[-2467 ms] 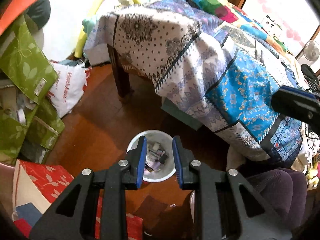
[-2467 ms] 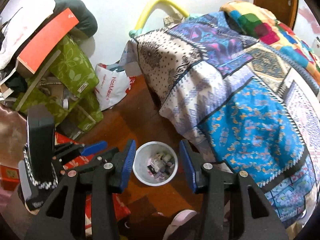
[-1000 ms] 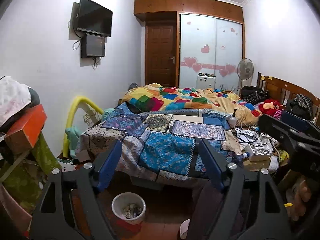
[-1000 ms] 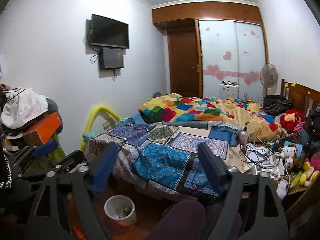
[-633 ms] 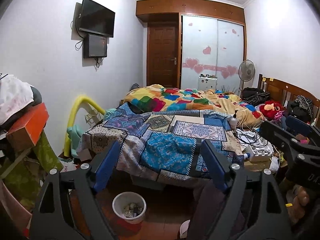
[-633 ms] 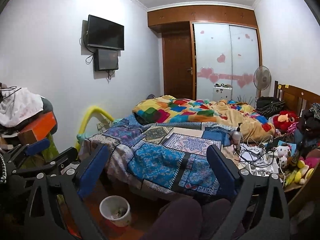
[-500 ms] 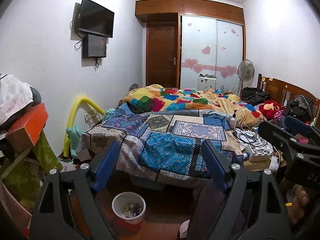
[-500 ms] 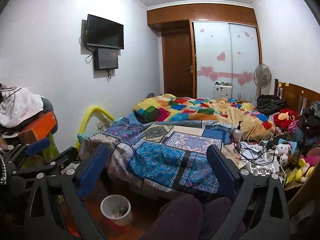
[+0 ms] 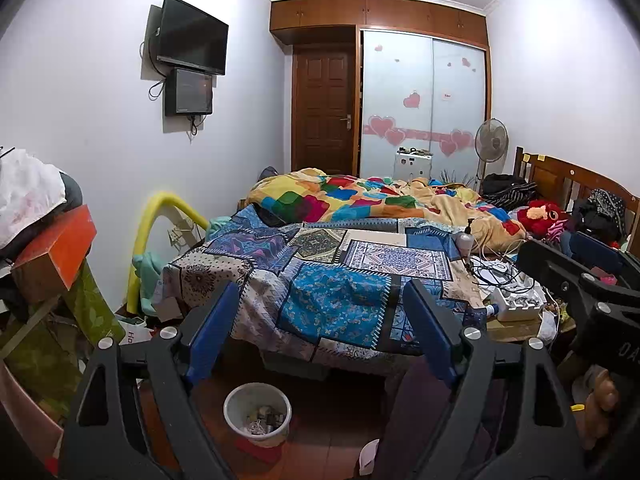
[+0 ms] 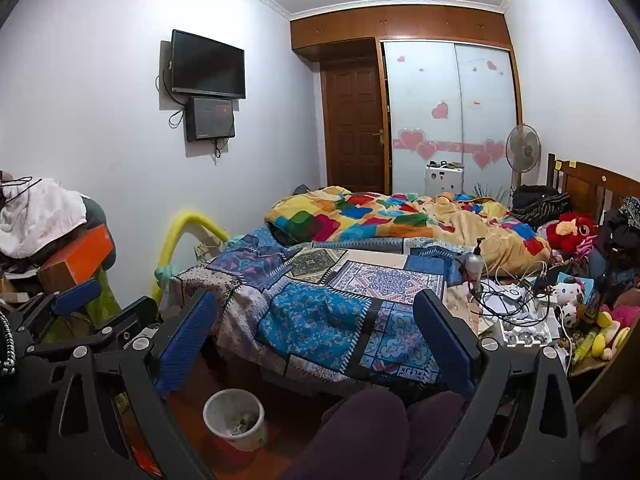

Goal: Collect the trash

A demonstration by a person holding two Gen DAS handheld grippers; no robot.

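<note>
A white trash bin with scraps of trash inside stands on the brown floor at the foot of the bed; it also shows in the right wrist view. My left gripper is open and empty, held level well above and behind the bin. My right gripper is open and empty too, to the right of the left one. The right gripper's body shows at the right edge of the left wrist view. The left gripper's body shows at the left of the right wrist view.
A bed with a patchwork blanket fills the middle. Cables, a white box and a bottle lie on its right side. Green bags and an orange box are piled at the left. My purple-clad knees are below.
Both grippers tilted up from looking down at the bin to looking across the room, and both opened wide. Over the last half second almost nothing moved.
</note>
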